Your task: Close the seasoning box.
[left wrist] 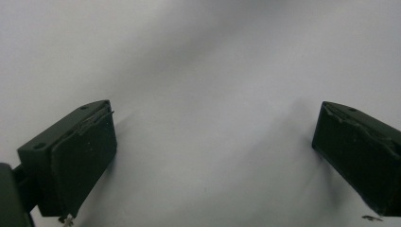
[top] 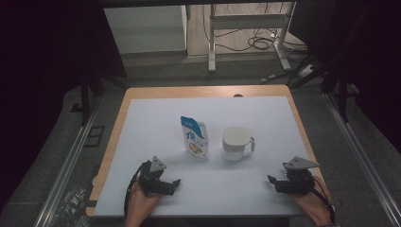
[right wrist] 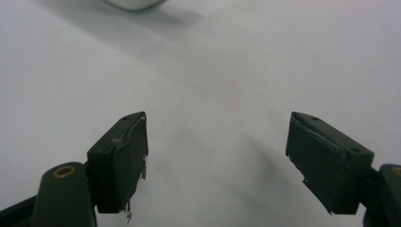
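Observation:
A blue and white pouch [top: 194, 137] stands upright near the middle of the white-covered table [top: 142, 113]. A white mug [top: 236, 143] sits just right of it, handle to the right. My left gripper [top: 174, 183] rests low at the front left, jaws pointing right toward the centre; it is open [left wrist: 213, 156] over bare white surface. At the front right, my right gripper [top: 272, 181] points left and is open [right wrist: 217, 142], nothing between its fingers. The mug's base [right wrist: 132, 4] peeks in at the top of the right gripper view.
The table's wooden rim [top: 203, 91] shows along the back and left. Behind it stand a metal desk frame [top: 246, 28] and floor cables [top: 262, 42]. Metal rails [top: 359, 151] run along both sides of the table.

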Tool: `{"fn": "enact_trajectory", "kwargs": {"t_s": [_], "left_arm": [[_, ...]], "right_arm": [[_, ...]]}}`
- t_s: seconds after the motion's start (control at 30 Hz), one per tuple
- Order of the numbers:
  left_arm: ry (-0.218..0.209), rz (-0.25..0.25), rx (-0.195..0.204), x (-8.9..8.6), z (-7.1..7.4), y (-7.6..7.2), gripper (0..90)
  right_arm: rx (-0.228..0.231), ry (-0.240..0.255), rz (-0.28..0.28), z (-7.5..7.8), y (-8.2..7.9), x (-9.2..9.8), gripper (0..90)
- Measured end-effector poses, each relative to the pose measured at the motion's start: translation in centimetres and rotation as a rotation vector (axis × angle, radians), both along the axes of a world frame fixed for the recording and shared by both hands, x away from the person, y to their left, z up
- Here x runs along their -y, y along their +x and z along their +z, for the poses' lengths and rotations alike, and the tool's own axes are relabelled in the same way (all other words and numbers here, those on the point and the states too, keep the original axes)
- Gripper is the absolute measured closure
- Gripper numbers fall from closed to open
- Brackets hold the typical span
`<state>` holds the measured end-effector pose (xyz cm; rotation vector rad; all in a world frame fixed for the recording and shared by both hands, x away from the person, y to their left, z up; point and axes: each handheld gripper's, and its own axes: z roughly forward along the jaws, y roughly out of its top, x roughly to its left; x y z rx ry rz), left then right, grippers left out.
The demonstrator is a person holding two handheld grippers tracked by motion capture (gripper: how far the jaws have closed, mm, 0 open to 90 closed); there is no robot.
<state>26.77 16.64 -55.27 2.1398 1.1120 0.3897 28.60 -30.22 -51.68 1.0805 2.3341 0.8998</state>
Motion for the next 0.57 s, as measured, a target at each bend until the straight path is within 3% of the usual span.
{"fn": "enact_trajectory", "kwargs": {"t_s": [0.1,0.27,0.57], "left_arm": [[0.0,0.0,0.0,0.0,0.0,0.0,0.9],[0.0,0.0,0.0,0.0,0.0,0.0,0.9],[-0.001,0.0,-0.001,0.0,-0.01,0.0,0.9]], "right_arm": [[-0.015,-0.012,0.01,-0.51,0.14,-0.21,21.9],[-0.013,0.052,0.031,-1.08,0.35,0.2,20.2],[-0.014,0.045,0.043,-1.22,0.35,0.09,17.3]]}}
